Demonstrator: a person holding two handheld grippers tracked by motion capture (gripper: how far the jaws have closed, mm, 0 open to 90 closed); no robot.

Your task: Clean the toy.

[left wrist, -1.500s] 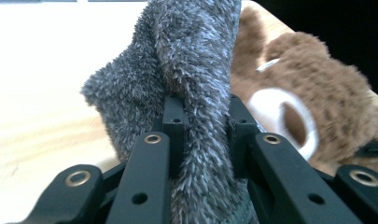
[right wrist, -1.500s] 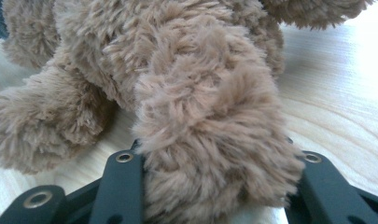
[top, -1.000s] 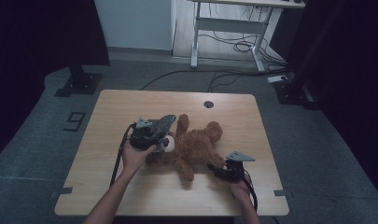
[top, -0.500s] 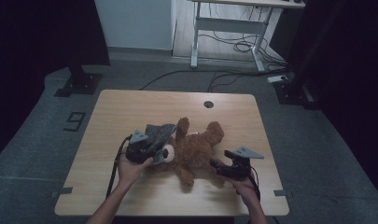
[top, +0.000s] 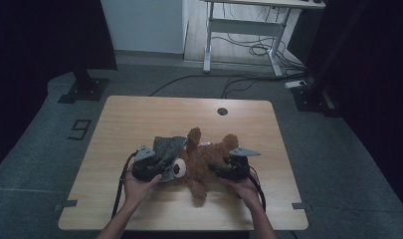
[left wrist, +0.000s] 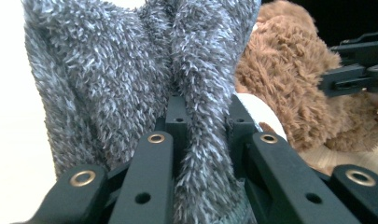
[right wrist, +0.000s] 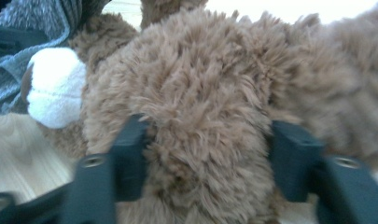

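Left gripper (top: 161,172) clamped on grey sock (left wrist: 144,79), near front table (top: 139,114) edge. Right gripper (top: 216,171): jaws just closing around bear (top: 204,162) limb, fur between them. Bear lies mid-table, front half. Beyond: bare tabletop to far edge, cable hole (top: 222,111).

The grey cloth (top: 166,149) covers the bear's (top: 209,162) head in the high view, so just the white muzzle peeks out. In the left gripper view the cloth runs off the top and bottom edges and hides the left gripper's (left wrist: 203,116) jaw tips. In the right gripper view the picture is blurred, the bear's fur swallows the right gripper's (right wrist: 205,154) pads, and whether they press is unclear.
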